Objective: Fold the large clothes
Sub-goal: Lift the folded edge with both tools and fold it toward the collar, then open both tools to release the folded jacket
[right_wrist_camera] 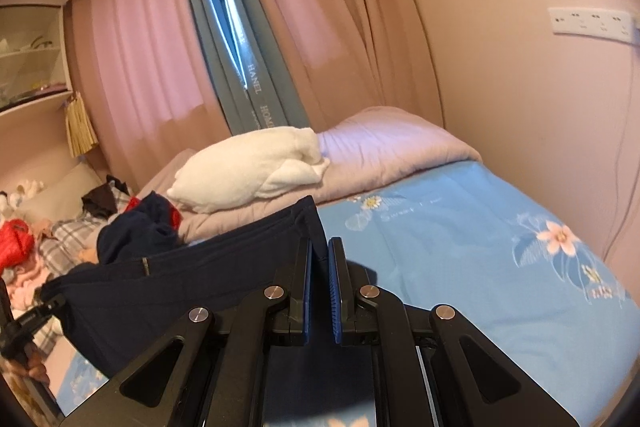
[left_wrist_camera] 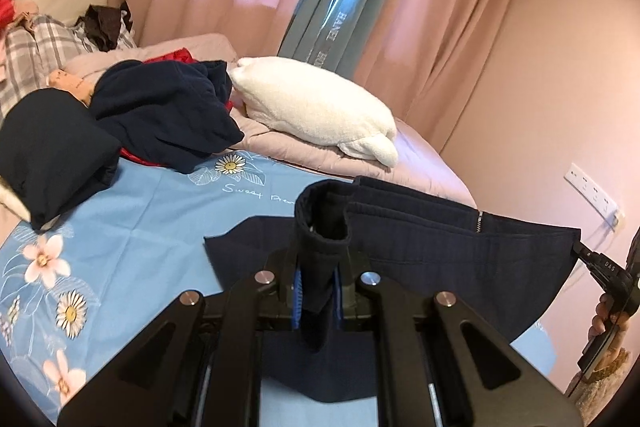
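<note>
Navy fabric fills the middle of both views: a large dark garment is held up off the bed, stretched between the two grippers. Its upper edge runs as a thick ribbed band with a short metal zipper set into it, and the cloth below hangs in a smooth sheet with a curved lower edge. In the left wrist view the left gripper has its fingers closed on one bunched corner of the garment, which stands up in a rolled tube above the blue pads. At the right edge of that view the right gripper pinches the other end of the band, with a person's hand around its handle.

In the right wrist view the right gripper has its fingers closed on the garment's edge, a thin fold showing between the blue pads. The left gripper clamps the far end at the left edge.

As for containers, the only one is an open shelf unit at the upper left of the right wrist view; small things lie on its shelves, too blurred to name.

On the bed, the blue flowered sheet lies under the garment. Farther back sit a white plush pillow on a pale lilac quilt, a crumpled dark blue heap of clothes, and a folded dark bundle beside it.
</note>
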{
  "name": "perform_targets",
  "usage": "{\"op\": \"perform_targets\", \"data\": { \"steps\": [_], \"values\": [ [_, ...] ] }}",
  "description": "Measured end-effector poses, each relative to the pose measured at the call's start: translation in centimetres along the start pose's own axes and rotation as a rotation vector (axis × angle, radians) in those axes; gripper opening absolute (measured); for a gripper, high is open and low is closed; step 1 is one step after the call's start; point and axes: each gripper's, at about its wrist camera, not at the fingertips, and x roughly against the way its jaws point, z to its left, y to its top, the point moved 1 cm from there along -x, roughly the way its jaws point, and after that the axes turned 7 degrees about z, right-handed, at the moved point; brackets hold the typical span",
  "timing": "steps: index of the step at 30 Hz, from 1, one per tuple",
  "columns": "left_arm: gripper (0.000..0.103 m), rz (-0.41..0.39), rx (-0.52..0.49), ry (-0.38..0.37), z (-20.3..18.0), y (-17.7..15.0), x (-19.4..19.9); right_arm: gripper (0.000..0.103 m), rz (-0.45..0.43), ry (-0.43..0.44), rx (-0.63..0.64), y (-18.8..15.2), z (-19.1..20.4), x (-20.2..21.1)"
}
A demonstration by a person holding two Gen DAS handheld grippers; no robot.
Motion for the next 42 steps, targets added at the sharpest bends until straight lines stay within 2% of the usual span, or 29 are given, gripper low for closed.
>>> {"op": "perform_targets", "data": {
  "steps": [8,13,20,25,30,36,40,42],
  "values": [
    [0.010,0.076,-0.002,0.050,1.9,6.1,-8.4,0.009,0.062,-0.024,0.010,4.6,1.2,-8.8],
    [0.010,0.139,0.023,0.073,4.2,7.8,-14.6,0.009,0.121,-0.029,-0.025,6.2,0.4,-16.5],
    [0.010,0.278,0.076,0.123,7.4,7.7,-24.3,0.008,0.229,-0.130,-0.013,3.9,-0.9,-26.4],
    [0.011,0.360,0.063,0.201,8.8,5.6,-29.9,0.008,0.323,-0.201,-0.026,0.9,-2.3,-31.4],
    [0.012,0.428,0.076,0.235,10.7,3.4,-32.8,0.008,0.404,-0.252,-0.021,-1.3,-3.6,-34.5],
    [0.015,0.453,0.071,0.245,11.3,2.3,-33.7,0.007,0.482,-0.271,-0.055,-3.6,-5.3,-36.7],
    [0.023,0.459,0.074,0.279,11.5,1.9,-34.3,0.007,0.495,-0.273,-0.069,-4.2,-5.5,-37.0],
    [0.032,0.454,0.082,0.305,11.5,1.9,-34.2,0.008,0.504,-0.282,-0.067,-4.3,-5.4,-36.7]
  ]
}}
